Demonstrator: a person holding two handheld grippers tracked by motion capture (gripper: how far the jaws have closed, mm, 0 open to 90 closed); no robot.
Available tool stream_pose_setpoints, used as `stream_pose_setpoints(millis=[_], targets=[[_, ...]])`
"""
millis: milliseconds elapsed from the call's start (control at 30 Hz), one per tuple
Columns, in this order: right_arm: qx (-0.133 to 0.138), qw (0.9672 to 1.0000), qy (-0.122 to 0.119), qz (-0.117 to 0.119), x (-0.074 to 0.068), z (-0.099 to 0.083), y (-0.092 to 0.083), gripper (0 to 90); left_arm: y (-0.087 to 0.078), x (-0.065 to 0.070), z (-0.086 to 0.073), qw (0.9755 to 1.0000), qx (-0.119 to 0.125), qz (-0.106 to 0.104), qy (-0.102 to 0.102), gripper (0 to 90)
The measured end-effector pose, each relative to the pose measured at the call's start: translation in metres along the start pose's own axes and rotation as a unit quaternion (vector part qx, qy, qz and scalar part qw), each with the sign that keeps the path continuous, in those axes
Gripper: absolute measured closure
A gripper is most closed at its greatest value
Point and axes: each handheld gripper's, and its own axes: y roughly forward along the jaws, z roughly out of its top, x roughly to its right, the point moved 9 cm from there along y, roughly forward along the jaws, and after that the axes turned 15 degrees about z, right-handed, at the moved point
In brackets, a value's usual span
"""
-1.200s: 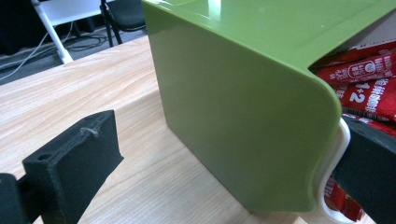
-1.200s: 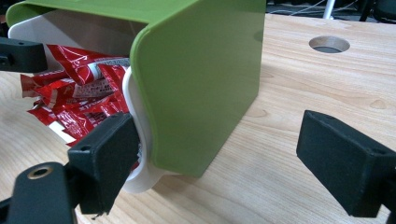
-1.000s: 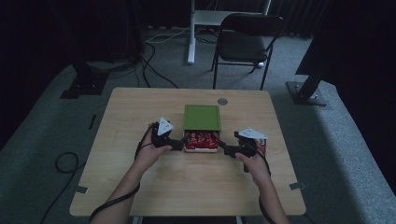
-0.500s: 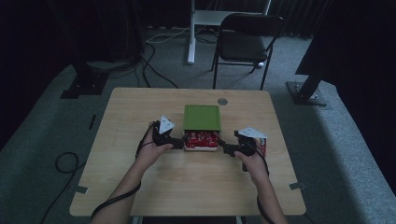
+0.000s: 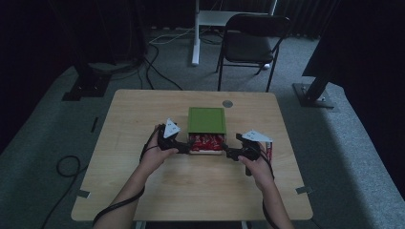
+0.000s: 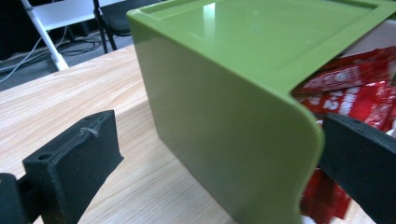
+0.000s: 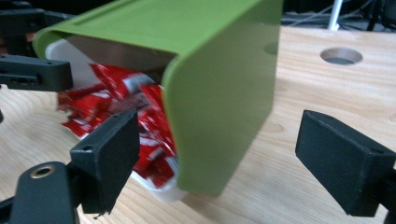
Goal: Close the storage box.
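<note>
A white box [image 5: 206, 150] sits near the middle of the wooden tabletop [image 5: 143, 114], partly covered by a green lid [image 5: 206, 119] that is slid toward the far side, so the near strip of the box lies open. In that open strip lie red packets [image 5: 206, 141] with white print, piled loosely against one another.

The left hand-held gripper [image 5: 184, 149] is at the box's near left corner. In the left gripper view its jaws are spread wide, with the rounded corner of the green lid [image 6: 224, 93] between them; one jaw is over bare tabletop [image 6: 56, 107], the other is beside the red packets [image 6: 355, 93]. Neither jaw can be seen pressing on the lid.

The right hand-held gripper [image 5: 227, 153] is at the box's near right corner. In the right gripper view its jaws are also spread, straddling the lid's [image 7: 219, 84] corner. One jaw stands in front of the red packets [image 7: 116, 88], the other over the tabletop [image 7: 317, 88]. The white box [image 7: 161, 189] rim shows under the lid's edge, and the left hand-held gripper [image 7: 32, 74] appears at the far side of the packets.

A round hole [image 5: 228, 103] in the tabletop lies just beyond the lid's far right corner.
</note>
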Motion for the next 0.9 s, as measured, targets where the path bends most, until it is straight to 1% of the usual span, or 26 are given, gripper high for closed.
stream_pose_setpoints(millis=[167,200,267,300,400,467,667,800,900], targets=[[0.011,0.9999,-0.003,0.000,-0.003,0.004,-0.003,13.3,-0.006,0.002,-0.003,1.0000,0.002,-0.001,-0.007,0.6],[0.011,0.9999,-0.003,-0.002,-0.003,0.003,-0.004,13.3,-0.007,0.001,-0.004,1.0000,0.001,-0.001,-0.004,0.6],[0.011,0.9999,-0.008,0.001,-0.003,0.003,-0.005,13.2,-0.010,0.001,-0.006,1.0000,0.001,0.001,-0.009,0.6],[0.012,0.9999,-0.006,0.001,-0.003,0.002,-0.006,13.2,-0.011,0.001,-0.007,1.0000,0.000,0.002,-0.009,0.6],[0.010,0.9999,-0.004,-0.007,-0.001,0.001,-0.009,13.2,-0.014,0.000,-0.010,1.0000,-0.004,0.005,-0.004,0.6],[0.007,0.9999,-0.003,-0.012,0.000,0.000,-0.011,13.2,-0.016,-0.001,-0.012,0.9999,-0.004,0.003,-0.010,0.6],[0.003,0.9999,-0.003,-0.017,0.003,-0.003,-0.015,13.2,-0.021,-0.005,-0.012,0.9998,-0.005,0.008,-0.018,0.6],[0.003,0.9997,0.003,-0.023,0.007,-0.008,-0.020,13.2,-0.026,-0.004,-0.014,0.9999,-0.005,0.009,-0.014,0.6],[0.001,0.9996,0.004,-0.027,0.009,-0.011,-0.024,13.2,-0.028,-0.005,-0.019,0.9998,-0.012,0.012,-0.013,0.6]])
